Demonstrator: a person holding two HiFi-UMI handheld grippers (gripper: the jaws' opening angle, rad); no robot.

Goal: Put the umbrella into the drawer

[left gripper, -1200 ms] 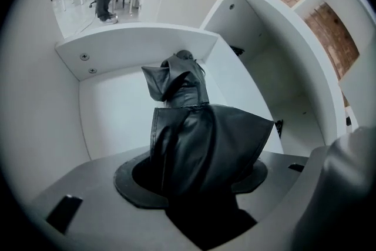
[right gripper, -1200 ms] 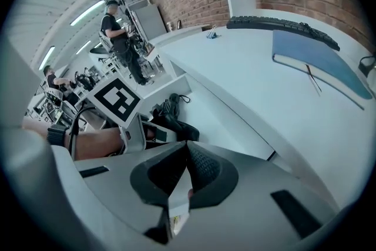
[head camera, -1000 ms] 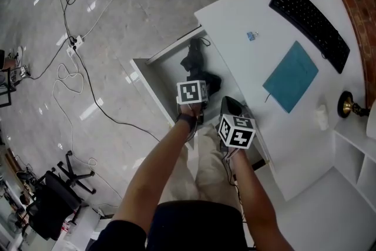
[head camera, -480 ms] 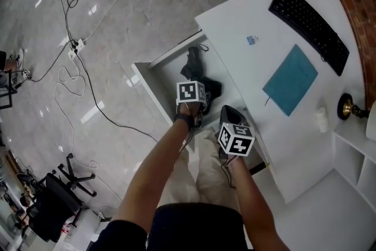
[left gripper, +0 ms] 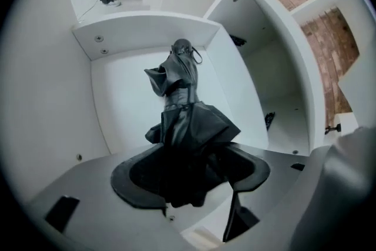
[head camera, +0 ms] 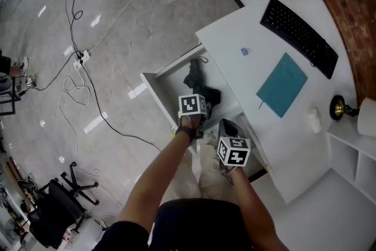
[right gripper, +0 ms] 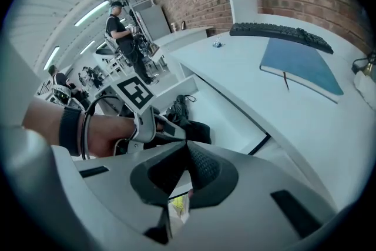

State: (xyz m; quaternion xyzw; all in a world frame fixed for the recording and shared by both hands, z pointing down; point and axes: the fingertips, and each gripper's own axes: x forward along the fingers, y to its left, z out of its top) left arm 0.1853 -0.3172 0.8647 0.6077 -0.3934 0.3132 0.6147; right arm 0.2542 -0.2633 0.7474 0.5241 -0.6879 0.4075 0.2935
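The black folded umbrella lies inside the open white drawer, handle loop toward the far end. In the left gripper view the umbrella rests on the drawer floor, its loose fabric showing between the wide-spread jaws of my left gripper. The pads stand apart from it. My right gripper hovers to the right of the drawer by the desk edge, with its jaws together and nothing in them. It sees the umbrella and the left hand. Both marker cubes show in the head view.
The white desk carries a black keyboard, a blue notebook and a small brass object. Cables trail over the grey floor at left. An office chair stands bottom left. A person stands far off.
Both grippers have drawn back and up from the drawer. The umbrella has stayed lying in the drawer.
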